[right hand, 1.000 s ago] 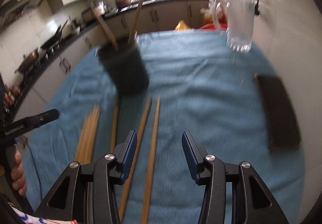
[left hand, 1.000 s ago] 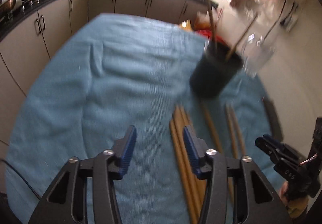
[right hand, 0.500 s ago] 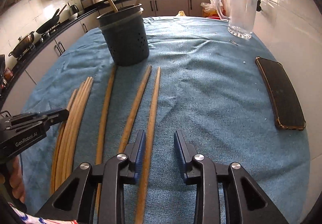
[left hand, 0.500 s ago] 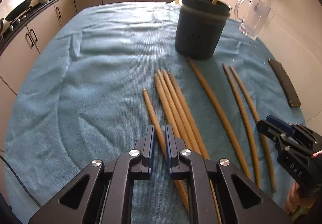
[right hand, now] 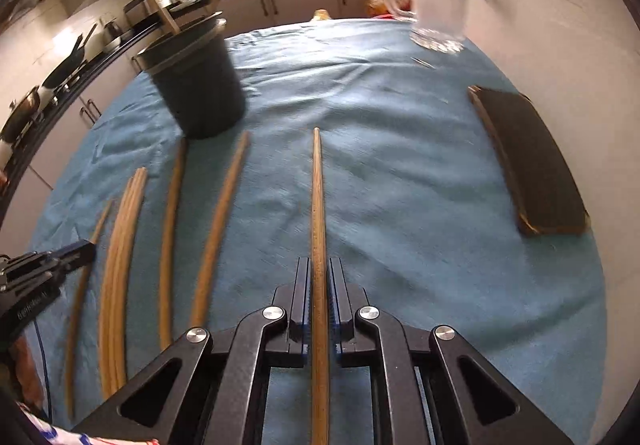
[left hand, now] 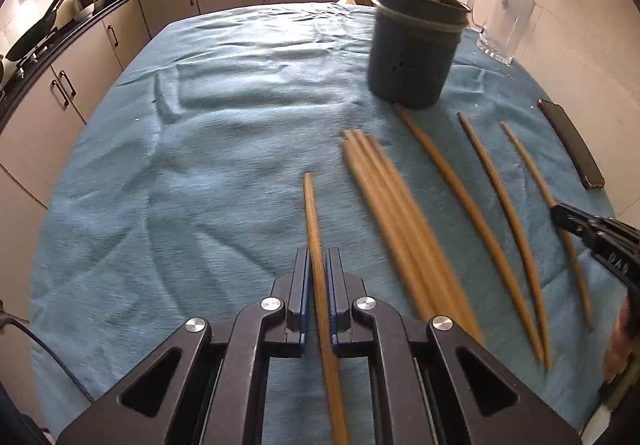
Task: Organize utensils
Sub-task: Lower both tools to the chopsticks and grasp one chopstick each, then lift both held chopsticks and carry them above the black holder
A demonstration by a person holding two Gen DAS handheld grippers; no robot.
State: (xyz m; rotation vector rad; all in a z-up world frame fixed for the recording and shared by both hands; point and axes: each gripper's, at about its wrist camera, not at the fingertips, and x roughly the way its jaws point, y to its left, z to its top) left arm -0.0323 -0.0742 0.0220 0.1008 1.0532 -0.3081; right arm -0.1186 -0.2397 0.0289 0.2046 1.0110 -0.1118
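Observation:
My left gripper [left hand: 318,265] is shut on a wooden chopstick [left hand: 311,217] that runs forward between its blue pads. My right gripper [right hand: 319,273] is shut on another wooden chopstick [right hand: 317,197], which points straight ahead over the blue cloth [right hand: 380,165]. A bundle of several chopsticks [left hand: 396,213] and three single ones lie on the cloth between the two grippers. The dark perforated utensil holder [left hand: 414,53] stands beyond them with two sticks in it. It is also in the right wrist view as the holder [right hand: 196,85] at the upper left.
A glass mug [left hand: 500,25] stands at the far right by the wall. A dark phone [right hand: 528,161] lies flat near the table's right edge. Kitchen cabinets and a counter with pans run along the left and the back.
Both grippers closed from open onto one chopstick each. The left one's stick has swung away from the bundle; the right one's stick has parted from its neighbour.

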